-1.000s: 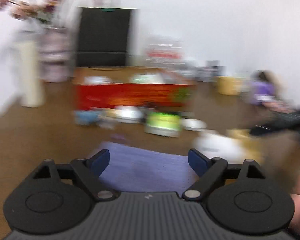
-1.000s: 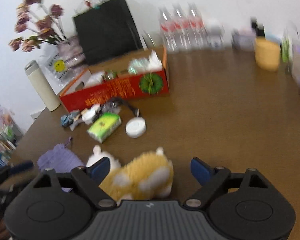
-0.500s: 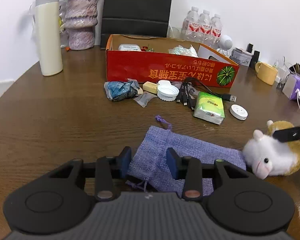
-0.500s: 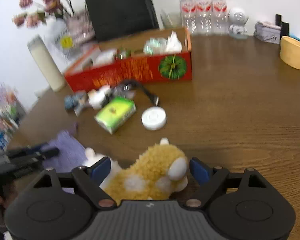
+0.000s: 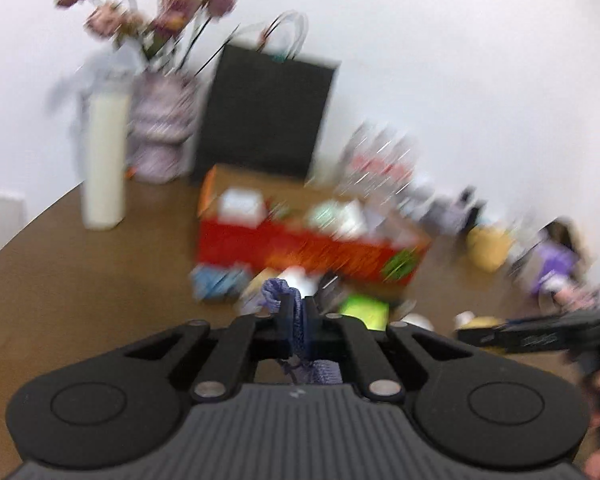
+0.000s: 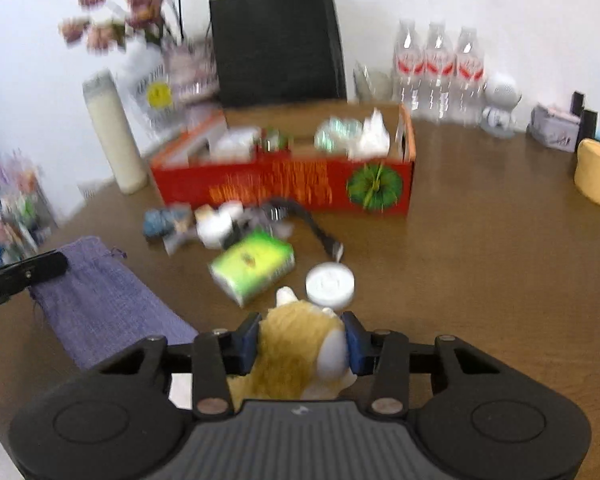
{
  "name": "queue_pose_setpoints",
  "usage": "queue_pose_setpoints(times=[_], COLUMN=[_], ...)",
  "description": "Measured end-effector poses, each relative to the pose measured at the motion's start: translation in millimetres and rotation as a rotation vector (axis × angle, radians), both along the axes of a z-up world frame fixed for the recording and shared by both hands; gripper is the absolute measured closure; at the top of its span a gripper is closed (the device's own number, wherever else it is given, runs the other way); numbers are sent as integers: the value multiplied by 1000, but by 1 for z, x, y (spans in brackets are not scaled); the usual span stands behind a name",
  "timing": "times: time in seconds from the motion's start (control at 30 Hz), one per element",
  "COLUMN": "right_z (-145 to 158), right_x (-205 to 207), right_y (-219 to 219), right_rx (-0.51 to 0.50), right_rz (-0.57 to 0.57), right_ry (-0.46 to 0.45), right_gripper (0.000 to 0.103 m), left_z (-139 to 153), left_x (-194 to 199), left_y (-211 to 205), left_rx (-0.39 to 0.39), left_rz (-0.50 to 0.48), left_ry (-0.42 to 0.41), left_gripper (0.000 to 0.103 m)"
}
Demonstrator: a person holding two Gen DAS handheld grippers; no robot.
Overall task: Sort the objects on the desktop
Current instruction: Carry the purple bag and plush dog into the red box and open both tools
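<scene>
Left wrist view: left tool [image 5: 298, 318], clenched on the purple pouch [image 5: 296, 320], raised above the table [image 5: 60, 280]. Right wrist view: right tool [image 6: 300, 344], its jaws just closed, grasps the plush toy [image 6: 296, 352] near the red box [image 6: 284, 186].

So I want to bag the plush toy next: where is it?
In the right wrist view the plush toy sits low in the centre, squeezed in the right claw, just behind the white round puck.
</scene>
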State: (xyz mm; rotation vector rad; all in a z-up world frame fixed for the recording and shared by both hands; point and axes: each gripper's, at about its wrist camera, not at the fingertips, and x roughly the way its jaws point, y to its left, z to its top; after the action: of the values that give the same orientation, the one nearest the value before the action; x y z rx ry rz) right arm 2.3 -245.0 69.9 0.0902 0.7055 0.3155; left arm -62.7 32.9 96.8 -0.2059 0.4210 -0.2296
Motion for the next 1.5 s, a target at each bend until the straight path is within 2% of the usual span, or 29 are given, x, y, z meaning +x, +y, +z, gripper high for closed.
queue_pose_setpoints(times=[0.07, 0.13, 0.17, 0.2, 0.27, 0.33, 0.4, 0.47, 0.53, 0.6, 0.63, 0.7, 0.73, 0.77, 0.83, 0.93, 1.07, 1.2, 1.27, 1.33, 1.4, 1.5], right_z=[10, 21, 27, 31, 41, 42, 35, 21, 0, -18, -26, -35, -41, -42, -42, -34, -1, 50, 77, 98, 109, 109], right_x=[1, 7, 12, 16, 26, 37, 39, 42, 65, 94, 106, 126, 134, 135, 135, 124, 99, 95, 107, 131, 168, 217], right_y=[-5, -6, -5, -5, -7, -12, -24, -37, -44, -51, -51, -40, -29, -21, -9, -9, -21, -38, -39, -39, -36, -27], right_rx=[39, 38, 19, 10, 6, 4, 13, 71, 116, 205, 201, 125, 80, 44, -14, -27, 22, 127, 139, 163, 180, 148], right_rz=[-5, -7, -9, -16, -33, -35, -63, -106, -148, -176, -187, -201, -169, -142, -107, -92, -84, -87, -98, -119, -135, -137], right_ry=[-27, -57, -74, -89, -107, -64, 8, 60, 180, 265, 302, 335, 365, 353, 328, 288, 205, 48, -34, -115, -131, -113], right_gripper=[69, 79, 94, 98, 97, 87, 51, 40, 40, 40, 40, 41, 41, 39, 50, 54, 54, 54, 54, 54, 53, 53], left_z=[20, 38, 46, 55, 69, 76, 72, 61, 48, 39, 37, 36, 36, 35, 35, 36, 43, 64, 80, 97, 109, 102], left_x=[0, 8, 14, 21, 33, 43, 45, 49, 56, 61, 61, 59, 58, 57, 58, 59, 66, 87, 107, 136, 171, 211], left_y=[-7, -15, -18, -22, -29, -32, -32, -27, -23, -22, -23, -22, -22, -21, -17, -14, -15, -17, -20, -23, -28, -39], left_rx=[-12, 1, 7, 14, 42, 49, 53, 48, 18, 3, 0, 6, 12, 16, 6, 7, 6, -15, -54, -133, -216, -168], left_rz=[-41, -61, -67, -69, -64, -54, -30, -21, -26, -27, -30, -32, -32, -32, -38, -38, -50, -63, -56, -38, -52, 63], left_ry=[-65, -110, -133, -159, -192, -210, -207, -178, -117, -85, -84, -98, -103, -102, -95, -97, -114, -179, -212, -216, -198, -192], left_gripper=[98, 98, 98, 98, 98, 98, 98, 98, 98, 98, 98, 98, 98, 98, 98, 98, 98, 98, 98, 98, 98, 98])
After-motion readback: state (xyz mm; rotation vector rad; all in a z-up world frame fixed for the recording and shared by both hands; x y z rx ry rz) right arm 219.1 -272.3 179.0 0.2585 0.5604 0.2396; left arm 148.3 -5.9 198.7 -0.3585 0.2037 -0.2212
